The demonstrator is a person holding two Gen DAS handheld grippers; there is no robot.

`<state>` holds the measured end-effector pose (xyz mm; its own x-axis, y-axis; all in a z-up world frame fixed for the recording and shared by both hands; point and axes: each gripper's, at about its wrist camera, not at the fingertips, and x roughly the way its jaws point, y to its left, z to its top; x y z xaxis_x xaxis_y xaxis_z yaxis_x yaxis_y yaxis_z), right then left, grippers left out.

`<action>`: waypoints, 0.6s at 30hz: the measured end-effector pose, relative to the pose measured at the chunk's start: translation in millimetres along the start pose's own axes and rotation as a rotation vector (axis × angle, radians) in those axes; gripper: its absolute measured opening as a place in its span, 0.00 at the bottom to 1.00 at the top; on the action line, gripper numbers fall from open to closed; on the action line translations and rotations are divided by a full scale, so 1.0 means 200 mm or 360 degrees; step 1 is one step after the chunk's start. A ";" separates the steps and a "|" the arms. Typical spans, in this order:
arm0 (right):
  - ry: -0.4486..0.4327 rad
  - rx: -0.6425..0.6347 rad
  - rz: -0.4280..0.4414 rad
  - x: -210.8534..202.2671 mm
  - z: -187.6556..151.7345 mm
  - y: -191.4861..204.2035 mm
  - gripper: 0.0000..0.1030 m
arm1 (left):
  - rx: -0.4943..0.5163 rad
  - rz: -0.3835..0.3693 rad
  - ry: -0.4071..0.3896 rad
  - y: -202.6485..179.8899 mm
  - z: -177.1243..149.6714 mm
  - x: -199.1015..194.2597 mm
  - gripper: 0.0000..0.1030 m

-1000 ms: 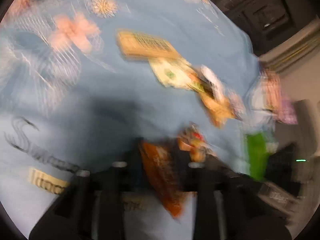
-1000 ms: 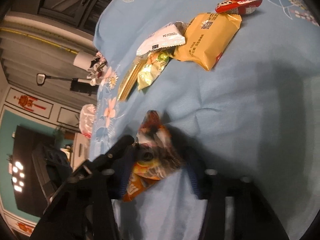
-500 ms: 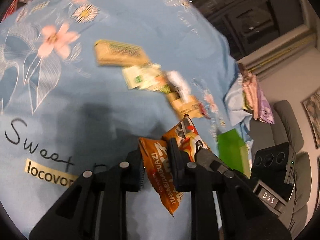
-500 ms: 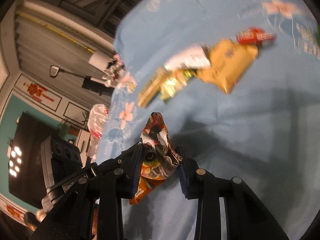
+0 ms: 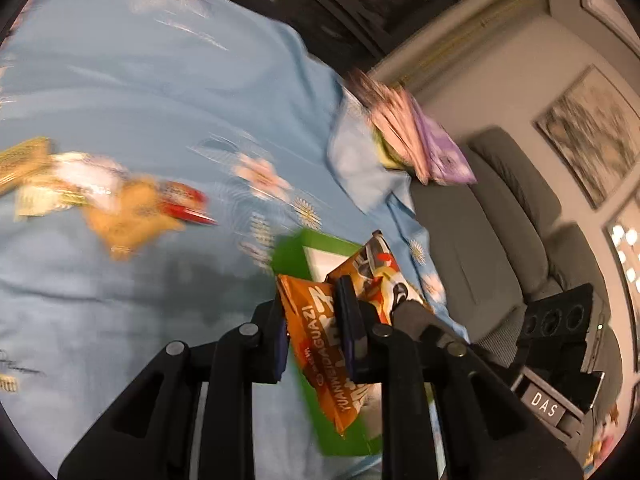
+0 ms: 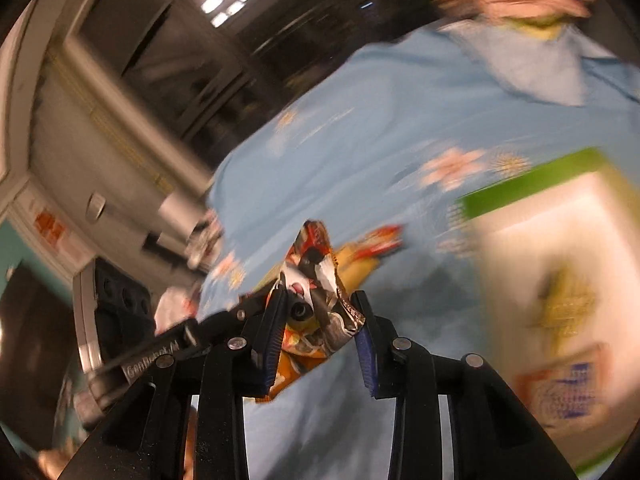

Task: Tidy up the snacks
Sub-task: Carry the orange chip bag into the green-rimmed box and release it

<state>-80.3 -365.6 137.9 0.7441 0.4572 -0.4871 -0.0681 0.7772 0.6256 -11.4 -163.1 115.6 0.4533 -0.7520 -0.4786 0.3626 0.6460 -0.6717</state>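
While both sets of fingers pinch one orange snack packet (image 5: pixel 320 332) above the blue floral cloth (image 5: pixel 140 92), left gripper (image 5: pixel 316 328) nearly shut, right gripper (image 6: pixel 320 320) clamped on crumpled foil: mid-carry toward the green box (image 6: pixel 560 280), needing a coordinated lowering and release inside.

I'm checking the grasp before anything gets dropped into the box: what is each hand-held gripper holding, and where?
Left hand-held gripper pinches an orange snack packet near its top edge. Right hand-held gripper clamps a crumpled snack packet around its middle.
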 end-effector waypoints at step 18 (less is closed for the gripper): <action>-0.0033 0.0459 -0.0312 -0.20 0.05 -0.76 0.34 | 0.0122 0.0122 0.0372 -0.25 -0.18 0.65 0.25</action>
<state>-93.8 -506.6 68.9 0.7379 0.3001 -0.6045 0.2659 0.6940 0.6691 0.0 -297.5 65.6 0.2844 -0.7045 -0.6502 0.3993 0.7036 -0.5878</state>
